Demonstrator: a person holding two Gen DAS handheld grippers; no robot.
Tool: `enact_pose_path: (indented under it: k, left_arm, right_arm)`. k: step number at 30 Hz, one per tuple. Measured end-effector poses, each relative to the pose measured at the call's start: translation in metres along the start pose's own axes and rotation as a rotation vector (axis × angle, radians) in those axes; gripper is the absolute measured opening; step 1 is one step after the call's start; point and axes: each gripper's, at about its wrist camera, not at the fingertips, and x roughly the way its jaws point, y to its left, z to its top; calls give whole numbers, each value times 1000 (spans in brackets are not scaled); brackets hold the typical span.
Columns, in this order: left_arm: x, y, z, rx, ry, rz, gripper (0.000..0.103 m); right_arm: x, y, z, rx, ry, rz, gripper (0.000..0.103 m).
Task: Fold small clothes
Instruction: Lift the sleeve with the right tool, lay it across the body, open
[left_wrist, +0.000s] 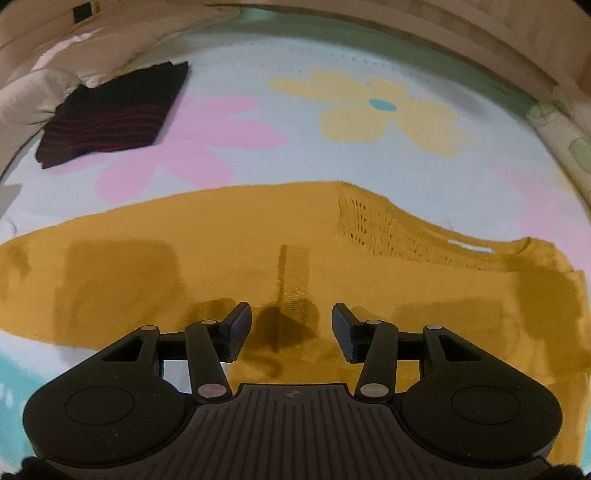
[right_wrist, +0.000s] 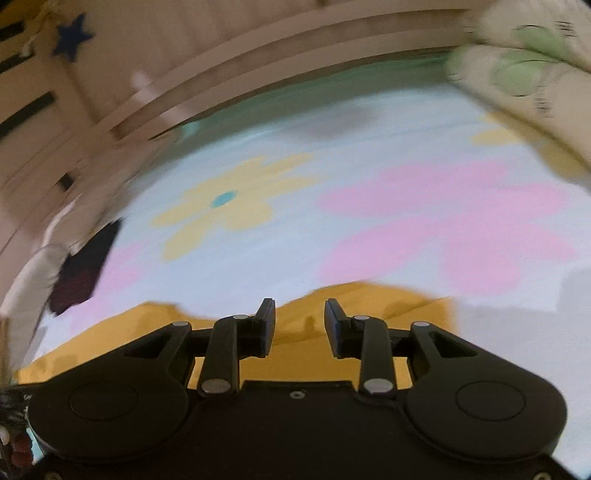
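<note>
A mustard-yellow knit garment (left_wrist: 229, 251) lies spread on a flowered bed sheet (left_wrist: 280, 147), with an open-knit lace part (left_wrist: 373, 225) toward its right. My left gripper (left_wrist: 291, 325) is open and empty, just above the garment's near part. My right gripper (right_wrist: 300, 321) is open and empty, over the same yellow garment (right_wrist: 295, 354) near its far edge. A folded dark garment with red stripes (left_wrist: 110, 114) lies at the sheet's far left; it also shows in the right wrist view (right_wrist: 85, 266), blurred.
The sheet (right_wrist: 258, 243) has large pink and yellow flowers. A beige padded headboard or wall (left_wrist: 461, 33) runs along the far edge. White bedding (left_wrist: 33, 88) is bunched at the left. A pillow with green print (right_wrist: 524, 66) lies at the right.
</note>
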Motion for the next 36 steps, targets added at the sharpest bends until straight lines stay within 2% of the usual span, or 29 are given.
enact_pose_path:
  k: [1, 3, 8, 12, 17, 18, 19, 21, 23, 25, 28, 31, 32, 33, 34, 36]
  left_arm:
    - [5, -2, 0, 0, 10, 1, 47]
    - [14, -4, 0, 7, 34, 1, 47]
    - [16, -18, -10, 112, -1, 44, 47]
    - [13, -15, -14, 99, -9, 28, 47]
    - [11, -12, -17, 99, -16, 16, 47]
    - [12, -14, -16, 102, -17, 19, 47]
    - [12, -14, -16, 104, -18, 22, 47]
    - [13, -15, -15, 103, -19, 26, 47]
    - [12, -16, -15, 105, -21, 29, 47]
    - [12, -17, -16, 110, -23, 31, 47]
    - [12, -17, -17, 112, -27, 31, 47]
    - [12, -17, -17, 120, -28, 29, 48]
    - [12, -17, -17, 120, -29, 29, 48]
    - [12, -17, -17, 120, -30, 29, 48]
    - [12, -17, -18, 120, -31, 30, 48]
    - [12, -18, -17, 125, -32, 32, 48]
  right_arm:
    - [-3, -9, 2, 13, -6, -14, 52]
    - [-5, -23, 1, 35, -6, -36, 52]
    - [4, -43, -8, 43, 45, -51, 52]
    - [18, -54, -18, 70, 83, -65, 53]
    - [30, -63, -28, 109, 123, -42, 53]
    - [32, -63, -31, 109, 137, -39, 48]
    - [33, -61, -32, 92, 143, -41, 32]
    - [30, -50, -32, 5, 140, -53, 14]
    - [22, -35, -28, -109, 104, -73, 11]
    - [15, -31, -22, -141, 64, -123, 10]
    - [19, -41, -25, -104, 85, -181, 10]
    - [34, -41, -35, -145, 130, -235, 11]
    - [32, -41, -37, -155, 116, -238, 12]
    - [31, -40, -35, -156, 115, -246, 15]
    - [28, -40, -32, -147, 107, -250, 28]
    - [16, -39, -26, -122, 53, -244, 44]
